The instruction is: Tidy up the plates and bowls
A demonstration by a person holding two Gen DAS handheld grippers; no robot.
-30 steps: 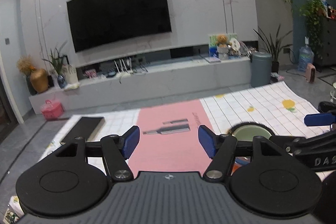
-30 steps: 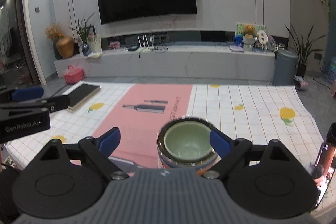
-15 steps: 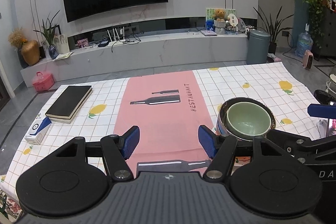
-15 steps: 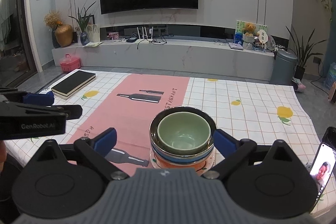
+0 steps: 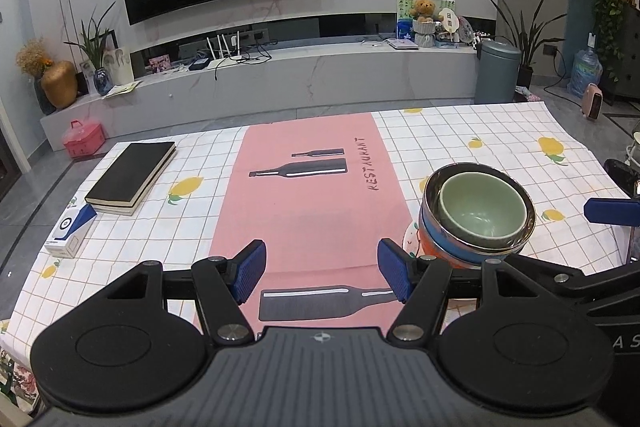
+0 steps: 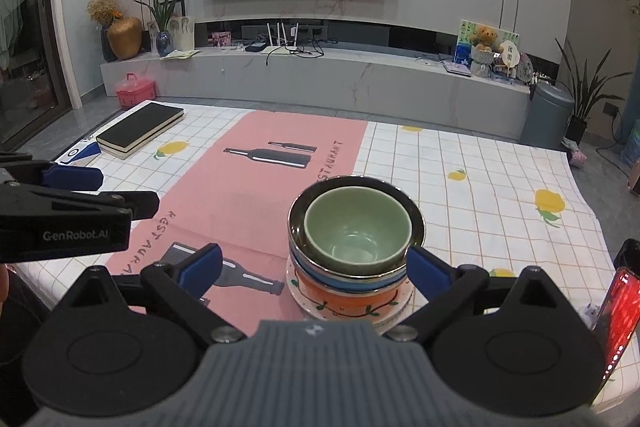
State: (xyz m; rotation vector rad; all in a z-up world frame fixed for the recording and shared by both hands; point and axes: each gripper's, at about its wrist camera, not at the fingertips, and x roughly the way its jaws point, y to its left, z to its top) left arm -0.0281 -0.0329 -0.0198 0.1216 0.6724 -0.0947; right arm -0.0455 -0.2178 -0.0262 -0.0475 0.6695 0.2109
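Observation:
A stack stands on the checked tablecloth: a green bowl (image 6: 356,231) nested in a shiny metal bowl (image 6: 296,223), over a blue bowl (image 6: 340,281) and an orange patterned bowl (image 6: 340,297), all on a white plate (image 6: 400,307). My right gripper (image 6: 314,269) is open just in front of the stack; its right pad is close beside the stack and its left pad stands well clear. My left gripper (image 5: 322,267) hangs open over the pink runner (image 5: 312,187) with nothing between its pads. The stack (image 5: 482,211) lies to its right.
A black book (image 5: 132,175) and a small white and blue box (image 5: 70,231) lie at the table's left side. A phone with a red screen (image 6: 616,327) stands at the right edge. Beyond the far edge are floor and a TV console.
The left gripper has tipped downward, so the table, book and bowl stack now fill its view. The right gripper has tilted down a little and its jaws have widened slightly beside the stack.

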